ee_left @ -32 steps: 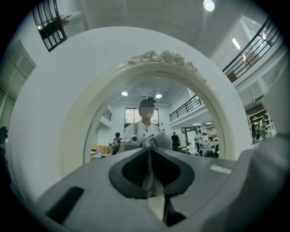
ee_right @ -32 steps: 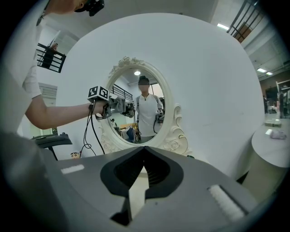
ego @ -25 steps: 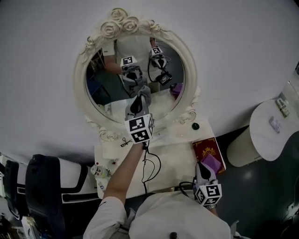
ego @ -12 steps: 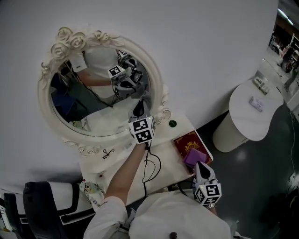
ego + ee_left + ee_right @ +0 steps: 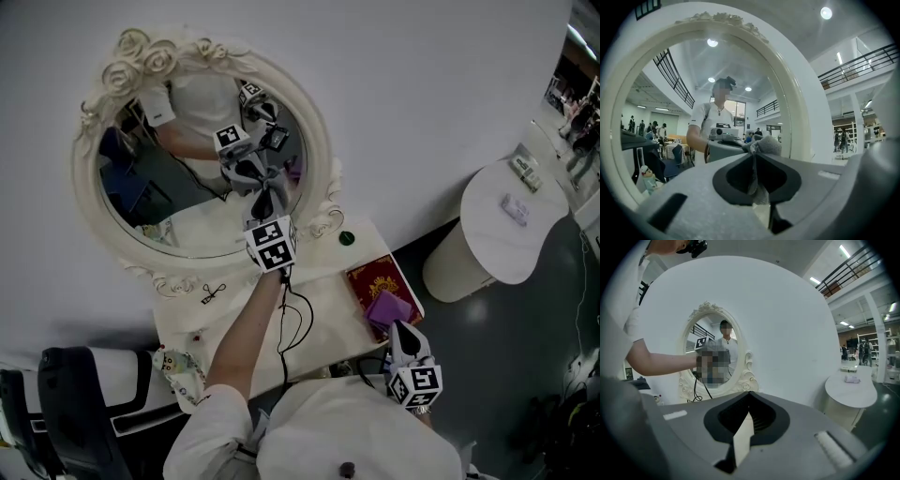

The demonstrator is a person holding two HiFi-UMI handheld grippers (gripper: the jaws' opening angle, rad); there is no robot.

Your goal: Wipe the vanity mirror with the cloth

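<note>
The oval vanity mirror [image 5: 187,202] in its cream carved frame [image 5: 319,155] stands on a white vanity top against the wall. My left gripper [image 5: 265,195] is shut on a grey cloth [image 5: 272,183] and holds it against the lower right part of the glass. In the left gripper view the cloth [image 5: 765,144] bunches out between the jaws of the left gripper [image 5: 757,157], close to the frame [image 5: 799,103]. My right gripper [image 5: 401,335] hangs low at the table's front right corner, shut and empty; in its own view the right gripper [image 5: 749,394] faces the mirror [image 5: 736,350] from a distance.
On the vanity top [image 5: 323,314] lie a red book [image 5: 373,277], a purple item [image 5: 391,308], a small green object [image 5: 346,238] and a black cable [image 5: 284,323]. A round white side table [image 5: 506,225] stands at the right, a black chair [image 5: 70,403] at the lower left.
The left gripper with the cloth has moved from the glass's lower middle to its right side. The head view swung right. The right gripper has stayed in place.
</note>
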